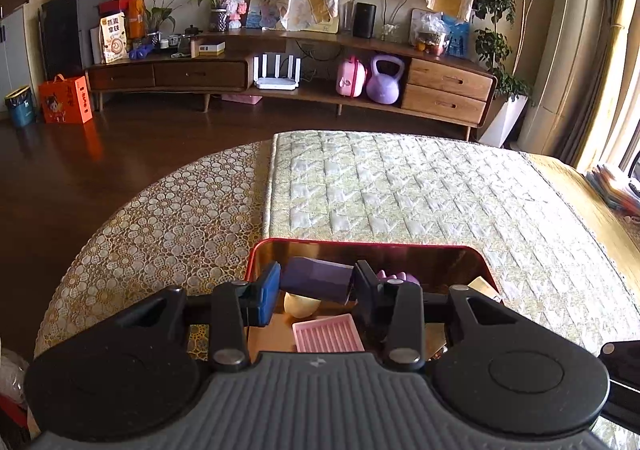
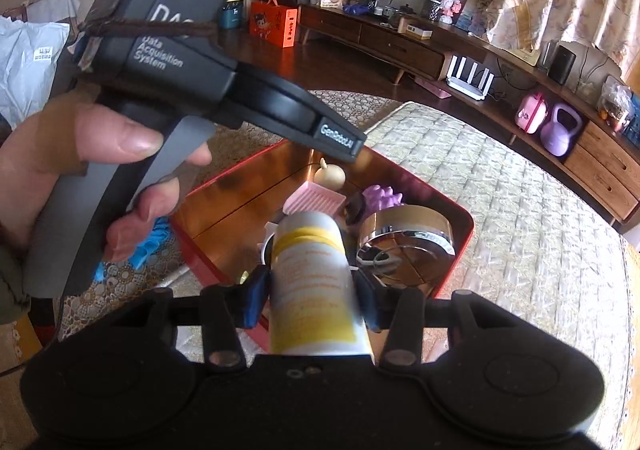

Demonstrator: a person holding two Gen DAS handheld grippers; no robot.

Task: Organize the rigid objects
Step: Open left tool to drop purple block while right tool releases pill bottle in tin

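A red tin box (image 1: pixel 360 243) with a shiny copper inside sits on the bed; it also shows in the right wrist view (image 2: pixel 464 222). My left gripper (image 1: pixel 316 286) is shut on a dark purple block (image 1: pixel 316 278) and holds it over the box. Below it lie a cream gourd-shaped toy (image 1: pixel 301 305), a pink ridged tray (image 1: pixel 328 334) and a lilac toy (image 1: pixel 396 277). My right gripper (image 2: pixel 314 298) is shut on a white and yellow bottle (image 2: pixel 312 274) above the box's near edge. A round gold tin (image 2: pixel 408 230) lies in the box.
The left hand-held gripper body (image 2: pixel 224 86) and the hand holding it fill the upper left of the right wrist view. A blue toy (image 2: pixel 150 246) lies on the lace cover left of the box. The quilted bed (image 1: pixel 400 186) stretches beyond. A TV cabinet (image 1: pixel 280 70) stands across the floor.
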